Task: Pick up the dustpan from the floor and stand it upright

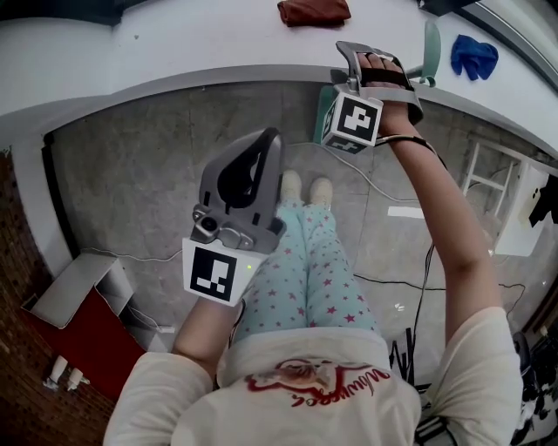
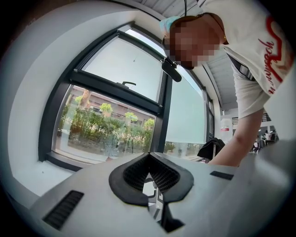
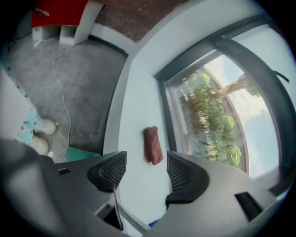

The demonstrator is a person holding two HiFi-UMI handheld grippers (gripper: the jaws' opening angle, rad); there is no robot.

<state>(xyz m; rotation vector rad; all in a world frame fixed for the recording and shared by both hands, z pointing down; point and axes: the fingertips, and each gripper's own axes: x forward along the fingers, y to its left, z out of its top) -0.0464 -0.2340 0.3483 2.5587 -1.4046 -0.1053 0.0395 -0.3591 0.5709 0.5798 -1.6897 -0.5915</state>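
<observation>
The green dustpan [image 1: 319,118] stands on the floor against the front of the white window ledge, and its pale green handle [image 1: 431,48] rises past the ledge edge. My right gripper [image 1: 375,54] hovers just left of that handle, above the pan. In the right gripper view a corner of the dustpan [image 3: 81,155] shows at the lower left, and my right gripper [image 3: 145,171] is open with nothing between its pads. My left gripper [image 1: 261,139] is held up over the person's legs, away from the dustpan. In its own view my left gripper [image 2: 149,166] has its pads together and empty.
A brown folded cloth [image 1: 314,11] and a blue glove [image 1: 473,54] lie on the ledge [image 1: 174,43]. A red and grey box [image 1: 83,322] lies on the floor at the left. Cables [image 1: 392,283] cross the floor at the right, near a white rack [image 1: 493,179].
</observation>
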